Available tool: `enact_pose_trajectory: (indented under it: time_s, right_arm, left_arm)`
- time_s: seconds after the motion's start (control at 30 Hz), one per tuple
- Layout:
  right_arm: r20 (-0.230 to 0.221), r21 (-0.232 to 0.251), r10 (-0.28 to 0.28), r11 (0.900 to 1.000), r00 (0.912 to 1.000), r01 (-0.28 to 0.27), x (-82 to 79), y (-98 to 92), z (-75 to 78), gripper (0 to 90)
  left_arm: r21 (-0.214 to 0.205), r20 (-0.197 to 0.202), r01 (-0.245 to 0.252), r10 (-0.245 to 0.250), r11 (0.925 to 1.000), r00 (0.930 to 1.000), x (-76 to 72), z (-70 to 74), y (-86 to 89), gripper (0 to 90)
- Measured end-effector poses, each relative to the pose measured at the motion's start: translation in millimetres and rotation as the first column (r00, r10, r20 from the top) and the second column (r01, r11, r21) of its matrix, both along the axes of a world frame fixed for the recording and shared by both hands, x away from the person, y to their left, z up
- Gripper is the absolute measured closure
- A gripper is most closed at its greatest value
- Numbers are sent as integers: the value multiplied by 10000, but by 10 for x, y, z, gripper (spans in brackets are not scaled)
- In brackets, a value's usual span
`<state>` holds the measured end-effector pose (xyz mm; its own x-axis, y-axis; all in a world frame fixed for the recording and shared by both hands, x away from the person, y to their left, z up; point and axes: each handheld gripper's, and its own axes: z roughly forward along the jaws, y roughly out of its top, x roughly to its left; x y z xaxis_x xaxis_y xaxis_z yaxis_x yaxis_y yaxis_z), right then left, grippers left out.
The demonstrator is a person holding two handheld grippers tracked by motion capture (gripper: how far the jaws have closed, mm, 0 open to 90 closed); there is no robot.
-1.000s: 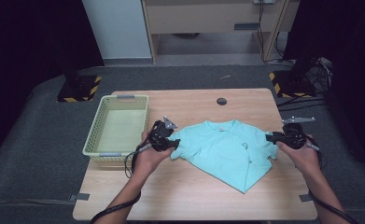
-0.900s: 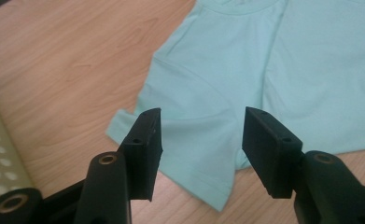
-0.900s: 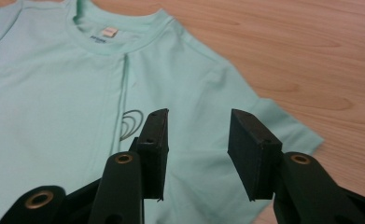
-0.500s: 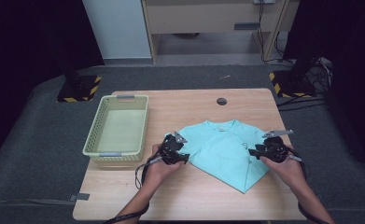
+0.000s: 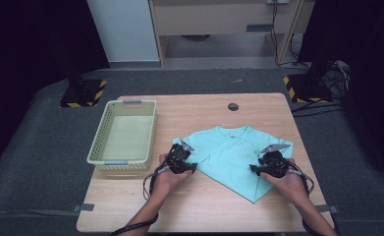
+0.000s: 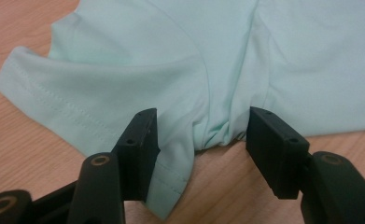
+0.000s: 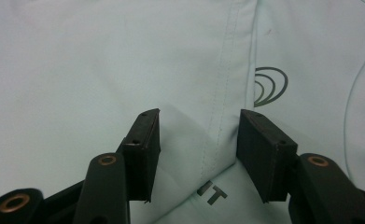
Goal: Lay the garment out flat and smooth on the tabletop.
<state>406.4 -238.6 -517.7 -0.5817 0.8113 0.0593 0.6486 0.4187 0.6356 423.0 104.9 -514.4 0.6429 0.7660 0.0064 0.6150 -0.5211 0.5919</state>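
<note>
A light mint T-shirt [image 5: 233,152] lies partly folded on the wooden table [image 5: 179,206], its neck toward the far side. My left gripper [image 5: 193,166] sits low at the shirt's left edge. In the left gripper view its jaws [image 6: 201,133] stand open around bunched cloth under the sleeve [image 6: 77,98], and the pads do not press on it. My right gripper [image 5: 254,169] is over the shirt's right part. Its jaws [image 7: 199,135] have just been opening and now straddle a stitched seam [image 7: 220,93] beside a printed logo [image 7: 269,86], gripping nothing.
A pale green mesh basket [image 5: 116,161] stands empty on the table's left side, close to my left hand. A small black round cap [image 5: 233,106] sits in the tabletop at the far middle. Bare wood runs along the near edge.
Both hands have come toward the near edge and sunk to the shirt. The right gripper moved left from the table's right edge onto the cloth, and its jaws widened.
</note>
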Motion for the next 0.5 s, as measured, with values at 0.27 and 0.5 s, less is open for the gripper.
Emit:
enact_pose_trajectory:
  time_s: [0.27, 0.5]
  right_arm:
    - [63, 0, 94, 10000, 9999, -94, 70, 99, 7, 476]
    - [53, 457, -305, 9985, 9995, 302, 288, 104, 25, 504]
  left_arm:
    - [-81, 104, -395, 396, 9992, 9992, 126, -12, 56, 434]
    - [-15, 101, -499, 499, 9988, 9987, 173, -8, 55, 425]
